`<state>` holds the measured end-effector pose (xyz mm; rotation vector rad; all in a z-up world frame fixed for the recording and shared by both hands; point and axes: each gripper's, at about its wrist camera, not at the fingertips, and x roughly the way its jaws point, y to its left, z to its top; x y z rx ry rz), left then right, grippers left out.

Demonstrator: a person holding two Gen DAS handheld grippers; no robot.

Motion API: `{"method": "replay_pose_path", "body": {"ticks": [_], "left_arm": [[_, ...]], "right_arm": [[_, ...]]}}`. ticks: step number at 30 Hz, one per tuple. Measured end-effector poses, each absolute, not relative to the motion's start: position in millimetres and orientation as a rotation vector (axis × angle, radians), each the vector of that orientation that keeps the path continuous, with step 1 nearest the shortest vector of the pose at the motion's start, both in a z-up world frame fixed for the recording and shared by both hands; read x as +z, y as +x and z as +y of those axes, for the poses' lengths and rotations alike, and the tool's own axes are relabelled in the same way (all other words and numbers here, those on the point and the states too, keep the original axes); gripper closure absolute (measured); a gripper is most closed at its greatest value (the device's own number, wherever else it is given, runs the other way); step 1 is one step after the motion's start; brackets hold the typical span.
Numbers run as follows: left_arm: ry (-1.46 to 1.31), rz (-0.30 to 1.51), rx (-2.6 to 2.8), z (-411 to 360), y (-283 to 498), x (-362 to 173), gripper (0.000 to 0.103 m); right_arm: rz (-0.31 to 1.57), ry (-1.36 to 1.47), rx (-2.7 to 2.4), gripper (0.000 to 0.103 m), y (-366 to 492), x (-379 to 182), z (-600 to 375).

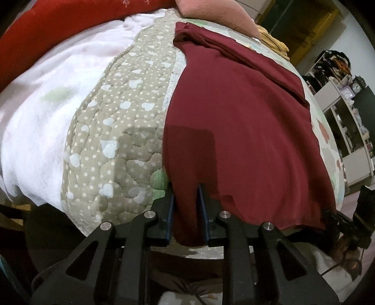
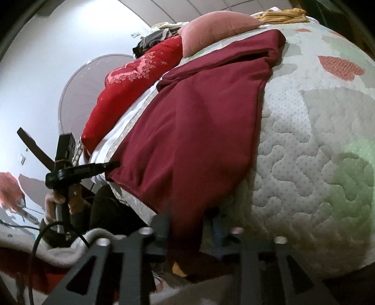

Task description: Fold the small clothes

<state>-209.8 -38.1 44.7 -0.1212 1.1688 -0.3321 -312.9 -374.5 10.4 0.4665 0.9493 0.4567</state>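
A maroon garment [image 1: 234,129] [image 2: 199,129] lies flat on the quilted bed cover [image 1: 117,117], its far end folded over. My left gripper [image 1: 186,192] is at the hem's near left corner, and a bunch of maroon cloth fills the gap between its blue pads. From the right wrist view, that left gripper [image 2: 110,165] sits at the same corner, held by a hand [image 2: 56,199]. My right gripper [image 2: 191,220] is at the hem's other corner. It is blurred, with cloth hanging between its fingers and a dark gap beside the right finger. In the left wrist view the right gripper [image 1: 332,215] shows at that corner.
A pink pillow [image 1: 218,14] and yellow clothes [image 1: 274,42] lie at the far end of the bed. A red blanket [image 1: 58,25] and a white fleece [image 1: 46,93] lie left of the garment. Shelves [image 1: 346,105] stand to the right. The bed's edge is just below both grippers.
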Motion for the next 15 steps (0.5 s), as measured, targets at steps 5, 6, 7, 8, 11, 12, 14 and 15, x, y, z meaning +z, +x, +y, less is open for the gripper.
{"method": "replay_pose_path", "body": {"ticks": [5,6,7,8,11,12,14,15], "left_arm": [[-0.098,1.161,-0.335,-47,-207,43,0.058],[-0.090,1.158,-0.336,-49,-206,44,0.056],[-0.076,1.154,-0.332,-52,-207,44,0.056],[-0.058,1.150,-0.323,-54,-206,45,0.056],[-0.007,1.140,-0.298,-58,-208,48,0.056],[0.006,1.131,-0.286,-58,-208,49,0.056],[0.046,1.101,-0.245,-57,-209,53,0.056],[0.065,1.087,-0.223,-56,-209,55,0.056]], "right_arm": [[0.964,0.538,0.460,0.064,-307,-2,-375],[0.965,0.547,0.463,0.064,-306,-4,-375],[0.964,0.554,0.469,0.064,-306,-6,-373],[0.963,0.556,0.475,0.064,-306,-6,-372],[0.969,0.547,0.483,0.064,-306,-5,-369],[0.970,0.546,0.483,0.064,-305,-5,-368],[0.974,0.546,0.484,0.064,-305,-4,-368],[0.975,0.547,0.483,0.064,-305,-5,-368]]}}
